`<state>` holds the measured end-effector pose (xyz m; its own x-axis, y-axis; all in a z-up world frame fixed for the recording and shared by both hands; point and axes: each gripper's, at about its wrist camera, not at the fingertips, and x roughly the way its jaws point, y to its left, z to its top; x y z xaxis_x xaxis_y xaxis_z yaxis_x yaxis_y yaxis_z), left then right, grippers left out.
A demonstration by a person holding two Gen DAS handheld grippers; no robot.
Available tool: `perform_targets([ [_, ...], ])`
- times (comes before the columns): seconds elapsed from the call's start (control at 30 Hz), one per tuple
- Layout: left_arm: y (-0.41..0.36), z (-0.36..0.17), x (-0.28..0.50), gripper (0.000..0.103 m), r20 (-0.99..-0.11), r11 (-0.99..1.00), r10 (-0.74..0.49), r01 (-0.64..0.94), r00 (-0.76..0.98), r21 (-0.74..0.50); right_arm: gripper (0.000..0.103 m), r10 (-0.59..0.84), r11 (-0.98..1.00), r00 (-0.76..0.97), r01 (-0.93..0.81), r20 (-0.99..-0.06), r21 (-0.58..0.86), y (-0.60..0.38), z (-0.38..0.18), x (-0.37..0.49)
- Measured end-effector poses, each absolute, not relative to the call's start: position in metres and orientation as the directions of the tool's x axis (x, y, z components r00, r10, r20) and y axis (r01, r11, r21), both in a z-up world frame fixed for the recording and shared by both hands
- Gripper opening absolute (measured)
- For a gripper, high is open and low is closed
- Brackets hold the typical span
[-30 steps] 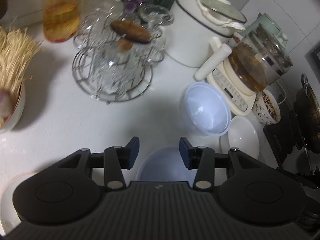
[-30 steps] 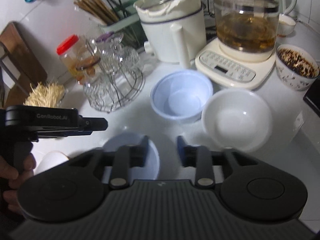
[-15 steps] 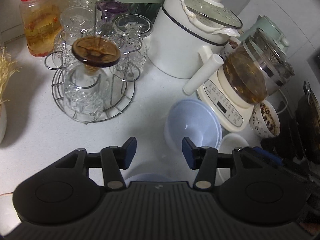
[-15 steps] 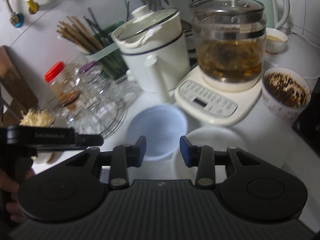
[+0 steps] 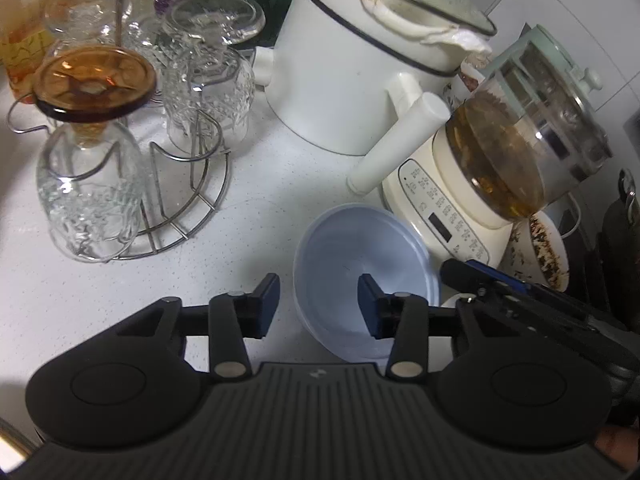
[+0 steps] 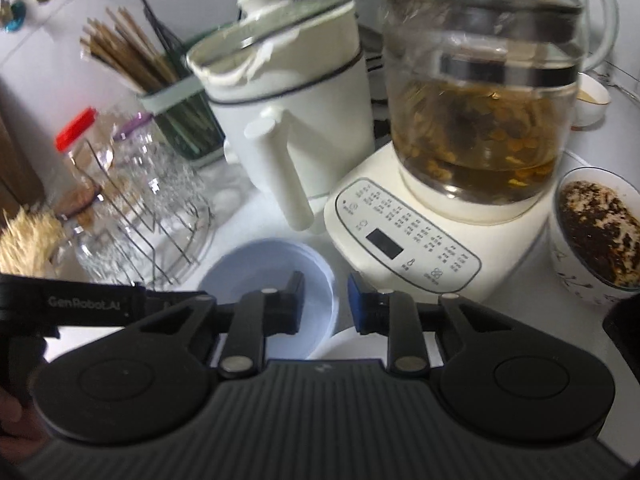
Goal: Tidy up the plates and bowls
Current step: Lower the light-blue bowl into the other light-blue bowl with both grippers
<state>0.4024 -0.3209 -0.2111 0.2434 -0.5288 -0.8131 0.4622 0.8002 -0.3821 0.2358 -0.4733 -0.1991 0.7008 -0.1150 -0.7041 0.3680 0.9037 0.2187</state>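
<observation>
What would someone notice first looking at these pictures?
Probably the glass kettle of brownish tea on its cream base, at the right. In front of it sits the pale blue bowl, with both open grippers, left and right, closing in on it.

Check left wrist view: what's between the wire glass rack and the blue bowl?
Only bare white countertop between the wire glass rack and the blue bowl; left wrist view shows it.

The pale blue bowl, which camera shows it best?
The left wrist view: the blue bowl shows nearly its whole rim and inside. In the right wrist view the right gripper hides its near half.
</observation>
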Motion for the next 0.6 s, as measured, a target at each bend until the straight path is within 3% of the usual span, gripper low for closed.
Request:
perform_targets([
  [0.2,-0.328,-0.223,0.409,0.032,-0.824,0.801,-0.526,0.449,0.211,-0.396,0.027,-0.122,0.901,0.666,0.386,-0.736,0.199,-0.479,-0.219,0.247],
  [0.3,-0.335,-0.222,0.411,0.029,-0.824,0.798,-0.525,0.459,0.214,-0.390,0.020,-0.104,0.901,0.661,0.379,-0.744,0.210,-0.482,-0.223,0.250],
  [0.6,-0.342,-0.215,0.415,0.027,-0.831,0.811,-0.503,0.463,0.237,-0.358,0.018,-0.051,0.896,0.678,0.356,-0.733,0.266,-0.490,-0.226,0.259],
])
